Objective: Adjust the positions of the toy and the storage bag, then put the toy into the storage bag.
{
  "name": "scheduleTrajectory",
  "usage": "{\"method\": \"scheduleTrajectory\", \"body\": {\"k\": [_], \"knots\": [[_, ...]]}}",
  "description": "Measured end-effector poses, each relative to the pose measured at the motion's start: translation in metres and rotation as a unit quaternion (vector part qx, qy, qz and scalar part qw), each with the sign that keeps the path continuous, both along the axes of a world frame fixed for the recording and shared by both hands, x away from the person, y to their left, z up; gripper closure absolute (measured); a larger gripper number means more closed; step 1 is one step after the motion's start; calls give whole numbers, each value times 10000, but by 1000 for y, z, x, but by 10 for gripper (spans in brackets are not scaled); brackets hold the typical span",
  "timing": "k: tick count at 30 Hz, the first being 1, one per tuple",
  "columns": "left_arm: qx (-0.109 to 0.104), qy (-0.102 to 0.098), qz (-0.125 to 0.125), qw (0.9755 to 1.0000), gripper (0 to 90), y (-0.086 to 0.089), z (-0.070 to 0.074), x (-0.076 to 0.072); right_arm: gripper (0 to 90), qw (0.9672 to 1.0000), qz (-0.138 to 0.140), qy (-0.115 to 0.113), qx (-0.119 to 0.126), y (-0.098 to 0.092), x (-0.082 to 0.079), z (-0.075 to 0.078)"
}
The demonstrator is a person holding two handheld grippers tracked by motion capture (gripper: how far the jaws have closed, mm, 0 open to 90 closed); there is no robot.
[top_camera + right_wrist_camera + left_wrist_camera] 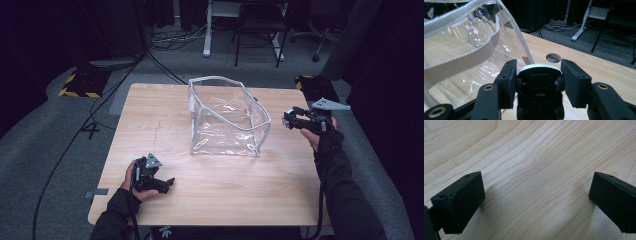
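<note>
Toy car clamped underside-up between the right gripper jaws, wheels visible, held above the table's right edge just beside the clear plastic bag. Bag stands open mid-table, white-trimmed rim up. Left gripper rests near the front-left of the table, jaws wide apart, nothing between them.

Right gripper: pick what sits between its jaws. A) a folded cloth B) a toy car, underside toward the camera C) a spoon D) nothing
B: in the right gripper view the right gripper is shut on a small black toy car, wheels and chassis facing the camera, beside the clear bag.
</note>
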State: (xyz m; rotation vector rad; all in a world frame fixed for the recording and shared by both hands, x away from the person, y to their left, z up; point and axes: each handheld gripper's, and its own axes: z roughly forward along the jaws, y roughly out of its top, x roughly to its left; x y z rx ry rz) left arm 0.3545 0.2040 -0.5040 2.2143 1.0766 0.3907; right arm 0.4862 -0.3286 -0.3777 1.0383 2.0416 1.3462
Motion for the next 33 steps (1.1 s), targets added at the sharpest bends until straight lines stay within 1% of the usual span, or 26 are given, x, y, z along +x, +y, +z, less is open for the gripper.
{"method": "scheduleTrajectory", "body": {"k": [5,6,8,9,10,11,12,13,14,15,16,17,18,21,25,26,30,33], "knots": [[5,-3,1,10000,5,0,0,0,489,10000,35,-75,-52,2,4,8],[4,-4,2,10000,5,0,0,0,489,10000,10,-48,-19,3,5,9],[4,-4,2,10000,5,0,0,0,489,9999,25,-105,-66,4,7,10],[3,-3,4,10000,5,0,0,0,489,10000,20,-73,-51,5,7,12],[3,-4,3,10000,5,0,0,0,489,10000,19,-72,-16,6,8,12],[6,-5,2,10000,5,0,0,0,489,9999,36,-88,-44,6,9,13],[5,-4,2,10000,5,0,0,0,489,9999,26,-97,-21,7,9,14],[5,-3,1,10000,5,0,0,0,489,9999,36,-119,-94,7,11,14],[5,-3,2,10000,5,0,0,0,489,9998,63,-123,-116,6,12,15],[8,-2,-1,10000,5,0,0,0,489,10000,13,-86,-35,8,13,16],[17,-3,-6,10000,5,0,0,0,489,10000,6,-82,-29,7,14,17],[5,-3,2,10000,5,0,0,0,489,9999,43,-130,-77,6,16,18],[5,-3,2,10000,5,0,0,0,489,9999,16,-123,-37,6,17,19],[6,-5,4,10000,5,0,0,0,489,9998,-10,-162,-68,5,20,24],[-15,3,-8,10000,6,0,0,0,489,9997,-83,-209,105,4,22,33],[-7,4,1,10000,5,0,0,0,489,9997,-38,-243,91,3,22,34],[-12,-13,29,10000,6,0,0,0,489,9996,0,-234,144,4,25,39],[-14,-9,31,10000,6,0,0,0,489,9996,-13,-223,181,6,26,41]]}}
